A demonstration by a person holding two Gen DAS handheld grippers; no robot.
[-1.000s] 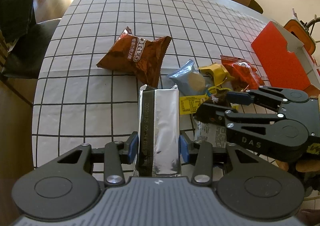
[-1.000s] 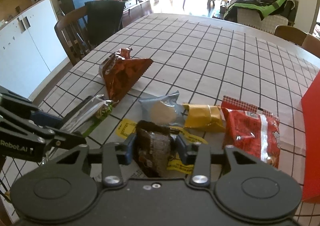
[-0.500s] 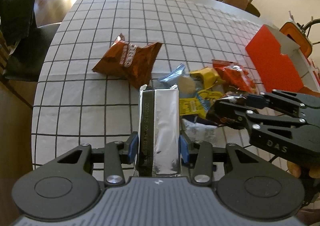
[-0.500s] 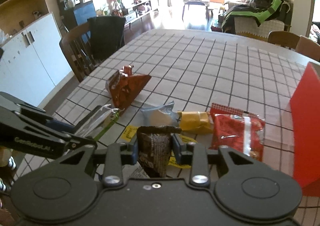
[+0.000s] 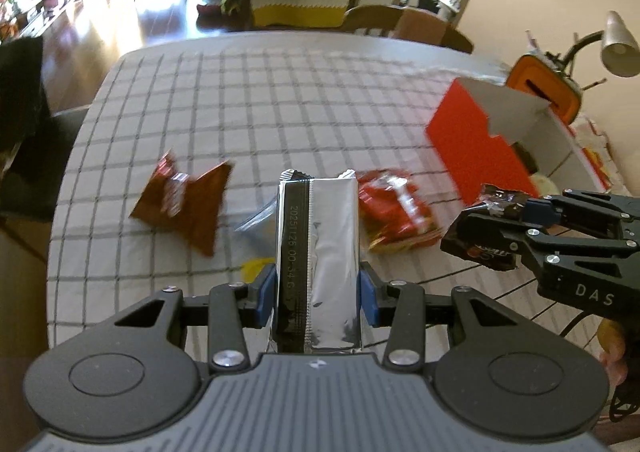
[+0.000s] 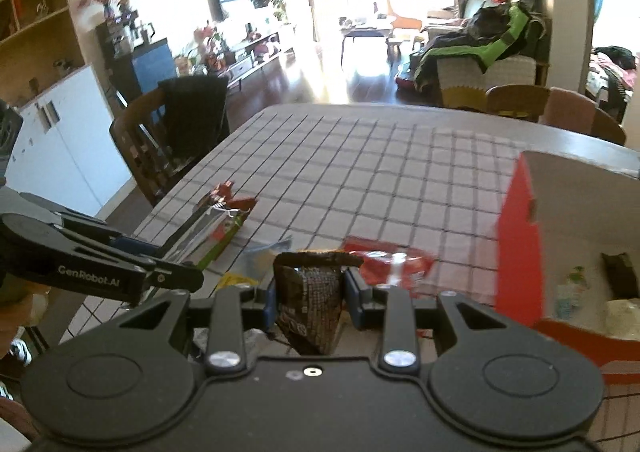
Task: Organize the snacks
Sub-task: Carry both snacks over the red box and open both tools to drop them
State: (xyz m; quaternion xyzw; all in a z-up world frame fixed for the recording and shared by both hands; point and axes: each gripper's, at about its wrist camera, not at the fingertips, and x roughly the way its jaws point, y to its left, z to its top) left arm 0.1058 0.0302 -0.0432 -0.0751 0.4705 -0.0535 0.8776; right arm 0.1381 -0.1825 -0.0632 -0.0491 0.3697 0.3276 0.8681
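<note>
Judging from the crinkled foil, the silver pack is expected to be light, soft and slippery; it is held across its lower body, flat faces between the pads, which looks like the safest place to take it. The dark pouch is likewise thin, crushable film and is pinched low, near its tapered end, so its top flares out ahead of the tool.

Left gripper: jaws part-way apart, clamped on the silver pack, which stands upright ahead of the camera and is clear of the table.

Right gripper: jaws have just been closing on the dark pouch and are now drawn nearly together, with the pouch squeezed between the blue pads.

Positions relative to the tools: the red box is ahead and to the right of the right gripper, open side toward it, with some items already seen inside. A red bag lies on the table just ahead of the right gripper. A brown bag lies ahead-left of the left gripper. Other loose wrappers below the held packs are blurred and not identified.

Both packs appear lifted, not yet over the box. Risk noted: the foil could slide out if the grip loosens.
</note>
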